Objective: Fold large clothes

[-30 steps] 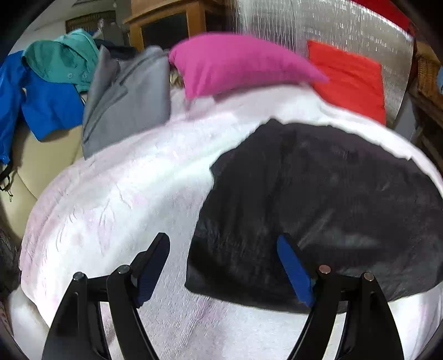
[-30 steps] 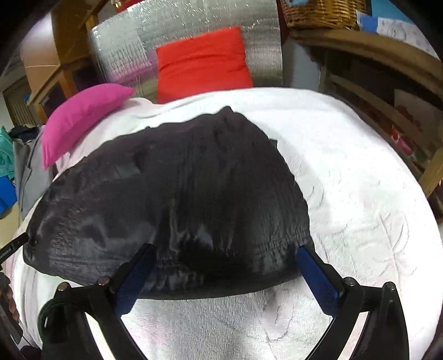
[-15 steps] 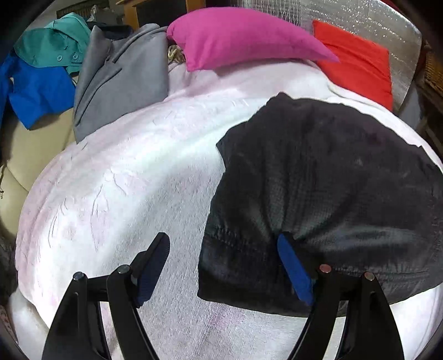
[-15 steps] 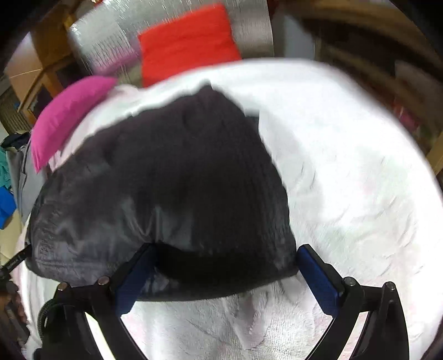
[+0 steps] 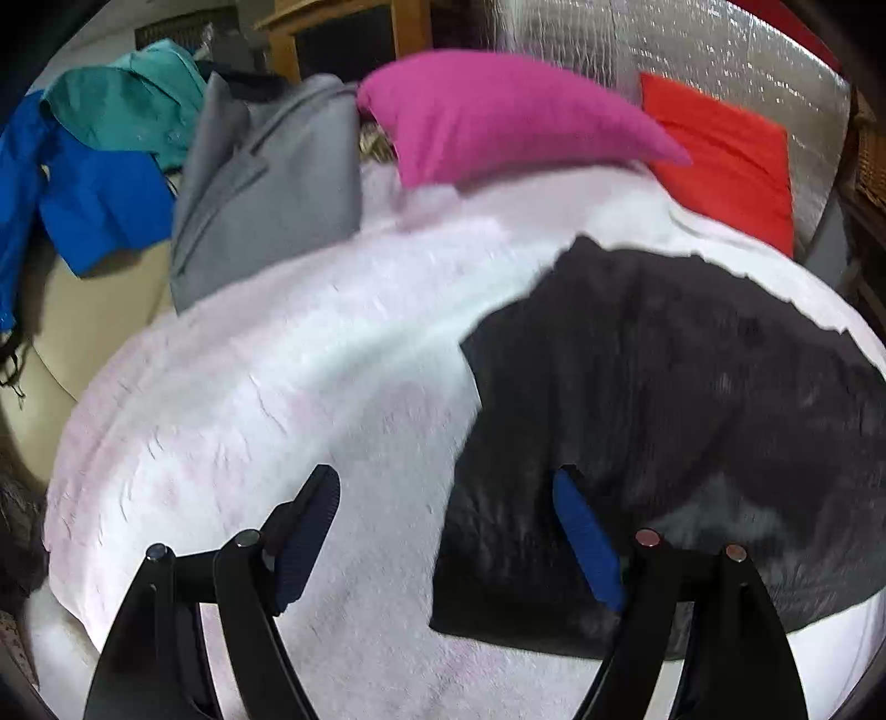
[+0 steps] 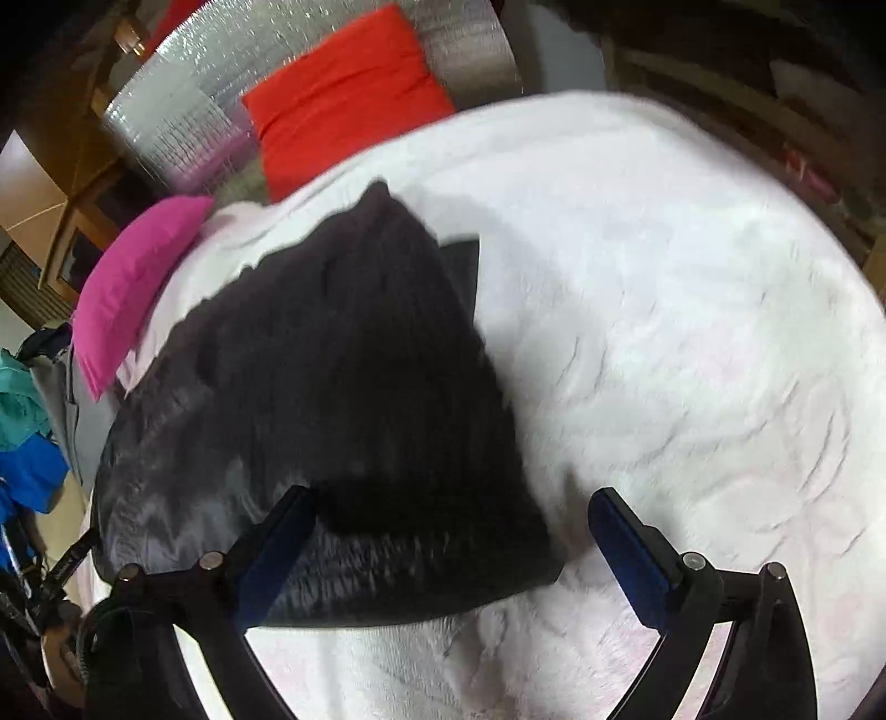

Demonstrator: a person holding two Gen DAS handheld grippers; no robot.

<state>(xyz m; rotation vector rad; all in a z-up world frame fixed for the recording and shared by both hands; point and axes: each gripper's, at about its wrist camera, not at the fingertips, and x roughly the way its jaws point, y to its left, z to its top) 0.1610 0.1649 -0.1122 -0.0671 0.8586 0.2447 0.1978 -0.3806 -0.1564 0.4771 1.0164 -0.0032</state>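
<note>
A black garment [image 5: 664, 399] [image 6: 343, 399] lies folded flat on the white blanket [image 5: 288, 387] [image 6: 692, 332]. My left gripper [image 5: 446, 531] hovers open over the garment's near left corner, with nothing between its blue pads. In the right wrist view my right gripper [image 6: 451, 545] is open above the garment's near right corner; the cloth edge lies below the gap and the pads do not press on it.
A pink pillow [image 5: 498, 116] and a red cushion [image 5: 725, 155] sit at the back against a silver foil panel [image 5: 720, 50]. A grey jacket [image 5: 266, 188], a teal garment [image 5: 127, 105] and a blue garment [image 5: 94, 205] lie piled at the left.
Both grippers stayed open. The right gripper rolled and slid toward the garment's right corner, so the bed now looks tilted. The left view shifted only slightly.
</note>
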